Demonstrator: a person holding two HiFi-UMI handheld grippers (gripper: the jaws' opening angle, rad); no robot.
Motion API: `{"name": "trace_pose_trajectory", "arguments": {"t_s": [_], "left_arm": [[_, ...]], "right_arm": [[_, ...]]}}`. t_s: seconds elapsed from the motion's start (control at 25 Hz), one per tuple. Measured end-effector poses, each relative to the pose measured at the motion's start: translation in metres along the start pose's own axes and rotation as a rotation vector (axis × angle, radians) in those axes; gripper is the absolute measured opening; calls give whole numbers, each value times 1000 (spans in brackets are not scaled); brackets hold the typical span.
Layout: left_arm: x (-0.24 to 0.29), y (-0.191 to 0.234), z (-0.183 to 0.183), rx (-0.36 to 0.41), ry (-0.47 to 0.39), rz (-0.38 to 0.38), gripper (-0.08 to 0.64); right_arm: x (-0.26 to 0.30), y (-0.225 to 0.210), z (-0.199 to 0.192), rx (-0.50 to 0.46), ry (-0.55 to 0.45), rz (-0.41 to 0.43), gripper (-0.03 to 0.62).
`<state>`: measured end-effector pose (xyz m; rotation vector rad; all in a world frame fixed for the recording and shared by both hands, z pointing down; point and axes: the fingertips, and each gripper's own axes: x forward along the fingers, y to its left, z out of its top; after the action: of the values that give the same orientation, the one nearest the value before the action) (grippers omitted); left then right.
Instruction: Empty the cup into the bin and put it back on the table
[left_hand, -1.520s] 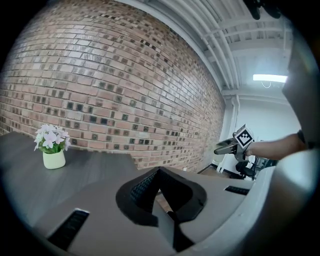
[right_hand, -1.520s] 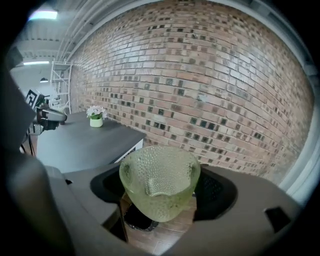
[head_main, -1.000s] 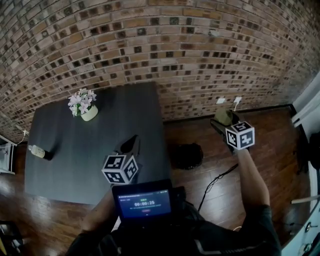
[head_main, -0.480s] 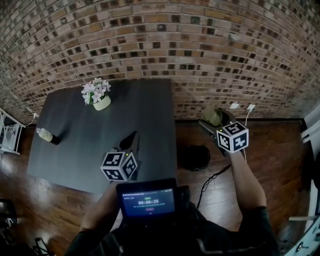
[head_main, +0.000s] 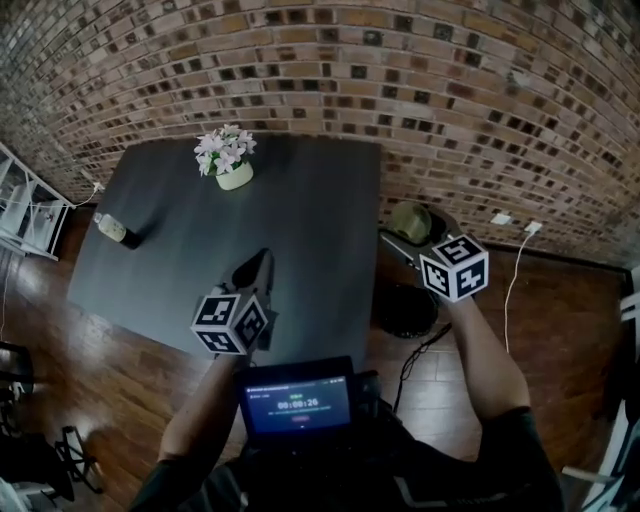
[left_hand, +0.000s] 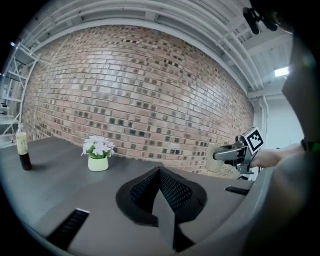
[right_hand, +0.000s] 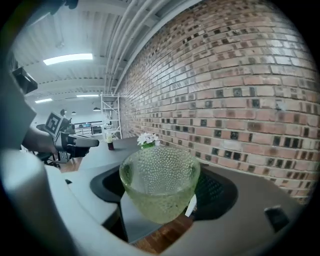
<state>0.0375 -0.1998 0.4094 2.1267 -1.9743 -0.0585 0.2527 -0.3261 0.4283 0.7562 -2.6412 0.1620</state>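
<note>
Right gripper view — right hand-held gripper (right_hand: 162, 196) holds cup (right_hand: 160, 181), seemingly upright.

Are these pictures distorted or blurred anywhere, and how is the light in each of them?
Head view: the brick wall curves strongly, a lens effect; the light is even and nothing is blurred. Left gripper view: black corners, a bulging wall, a sharp picture, and one bright ceiling lamp. Right gripper view: the cup is near and fairly sharp, a strip lamp glares, and the edges are dark.
</note>
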Motion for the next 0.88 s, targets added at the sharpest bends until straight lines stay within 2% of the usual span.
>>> {"name": "trace_pose_trajectory", "arguments": {"t_s": [0.2, 0.4, 0.88], "left_arm": [[-13, 25, -4, -8, 4, 60, 0], [-9, 43, 2, -9, -7, 64, 0], [29, 84, -4, -41, 26, 39, 0]], "right_arm": [[36, 28, 10, -9, -7, 80, 396], [71, 56, 25, -28, -14, 141, 396], [157, 92, 40, -49, 3, 205, 396]]}}
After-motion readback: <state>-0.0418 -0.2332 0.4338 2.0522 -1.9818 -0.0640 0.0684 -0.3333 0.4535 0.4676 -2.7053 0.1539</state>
